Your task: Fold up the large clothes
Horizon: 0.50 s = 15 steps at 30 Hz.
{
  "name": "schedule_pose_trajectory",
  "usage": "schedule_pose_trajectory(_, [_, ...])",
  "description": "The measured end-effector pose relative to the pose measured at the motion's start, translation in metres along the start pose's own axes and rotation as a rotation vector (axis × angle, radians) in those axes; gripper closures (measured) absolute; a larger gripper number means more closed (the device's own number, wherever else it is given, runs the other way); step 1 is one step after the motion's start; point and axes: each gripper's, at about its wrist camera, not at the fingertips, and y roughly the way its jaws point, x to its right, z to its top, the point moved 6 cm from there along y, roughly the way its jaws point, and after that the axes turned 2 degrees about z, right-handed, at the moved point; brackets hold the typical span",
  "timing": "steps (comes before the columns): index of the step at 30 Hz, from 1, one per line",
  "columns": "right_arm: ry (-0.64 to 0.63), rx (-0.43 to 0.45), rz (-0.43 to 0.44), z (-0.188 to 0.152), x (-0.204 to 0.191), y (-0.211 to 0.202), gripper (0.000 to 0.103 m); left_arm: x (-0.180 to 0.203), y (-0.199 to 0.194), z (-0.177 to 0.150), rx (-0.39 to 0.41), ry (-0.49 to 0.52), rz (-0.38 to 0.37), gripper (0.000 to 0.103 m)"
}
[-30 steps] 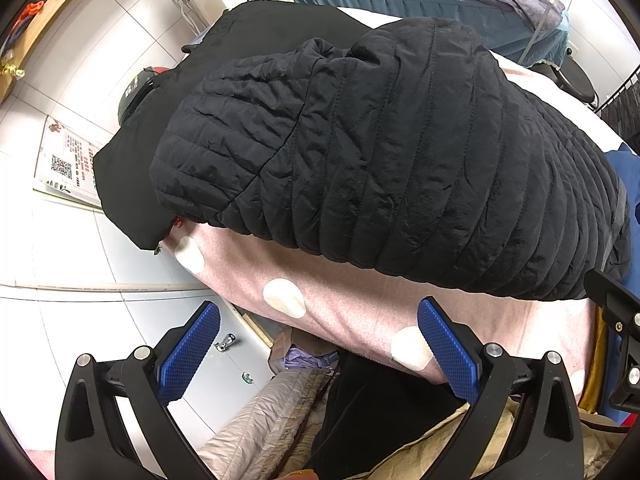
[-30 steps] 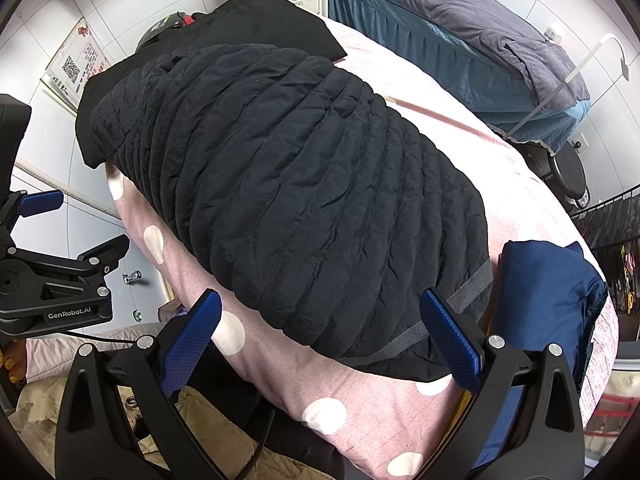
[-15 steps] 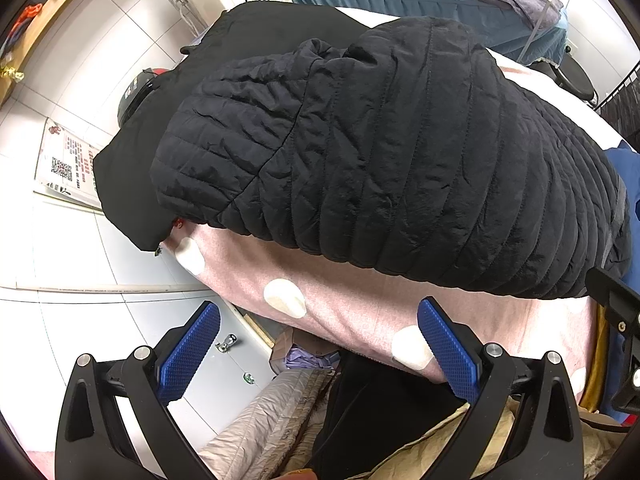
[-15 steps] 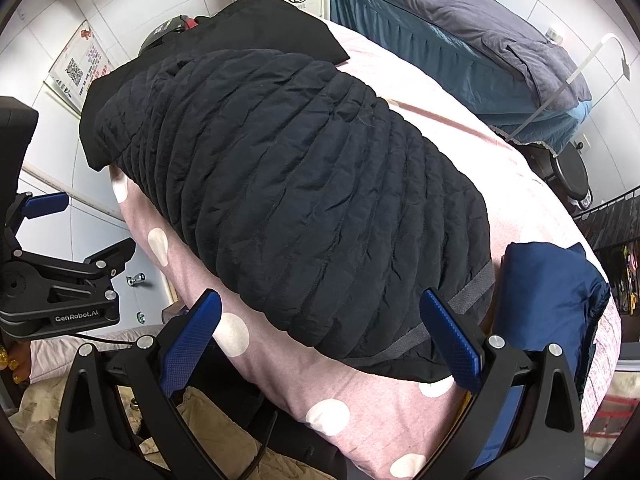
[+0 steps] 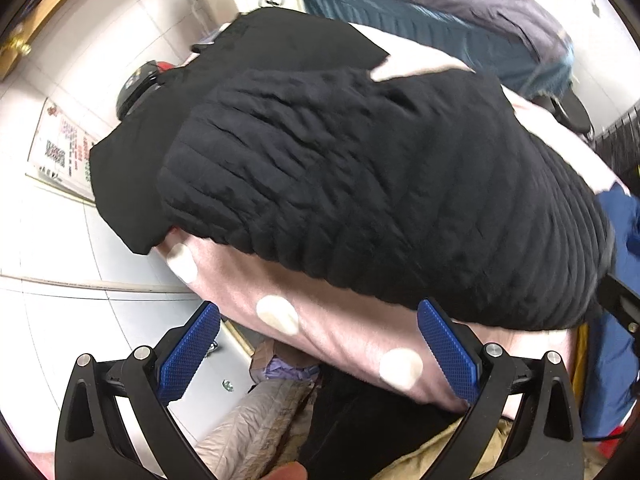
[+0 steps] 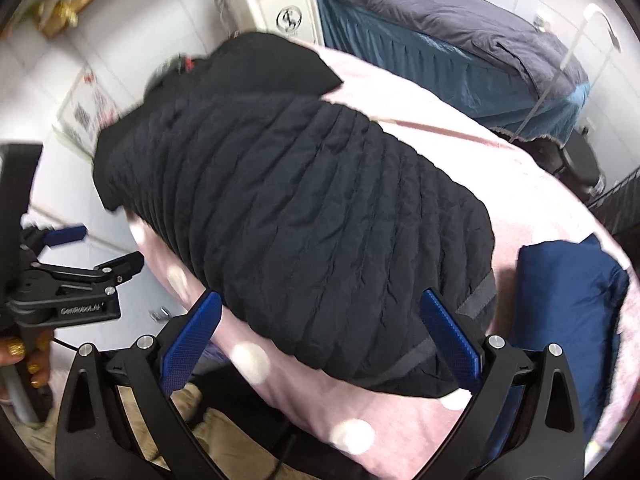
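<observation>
A black quilted puffer jacket (image 5: 380, 184) lies folded into a thick bundle on a pink bed cover with white dots (image 5: 304, 320); it also shows in the right wrist view (image 6: 312, 216). My left gripper (image 5: 320, 344) is open and empty, at the near edge of the bed below the jacket's left part. My right gripper (image 6: 320, 336) is open and empty, close to the jacket's near hem. The left gripper (image 6: 68, 280) appears at the left of the right wrist view.
A second black garment (image 6: 264, 68) lies behind the jacket. A folded navy garment (image 6: 568, 304) lies to its right. A bed with grey bedding (image 6: 460, 28) and a white machine (image 6: 276, 4) stand behind. Clothes (image 5: 256, 428) are piled below the bed edge.
Both grippers have moved toward the jacket, so it looks larger and blurred. The jaws stay open. The jacket has not moved.
</observation>
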Motion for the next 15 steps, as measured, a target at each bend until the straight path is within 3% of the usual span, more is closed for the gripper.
schedule_pose_trajectory(7, [0.154, 0.009, 0.175, 0.033, 0.024, 0.010, 0.005, -0.073, 0.015, 0.056, -0.010, -0.156, -0.028, 0.006])
schedule_pose_trajectory(15, [0.179, 0.060, 0.205, 0.117, 0.029, 0.043, 0.005, -0.162, 0.049, 0.128, -0.028, -0.428, -0.237, 0.007])
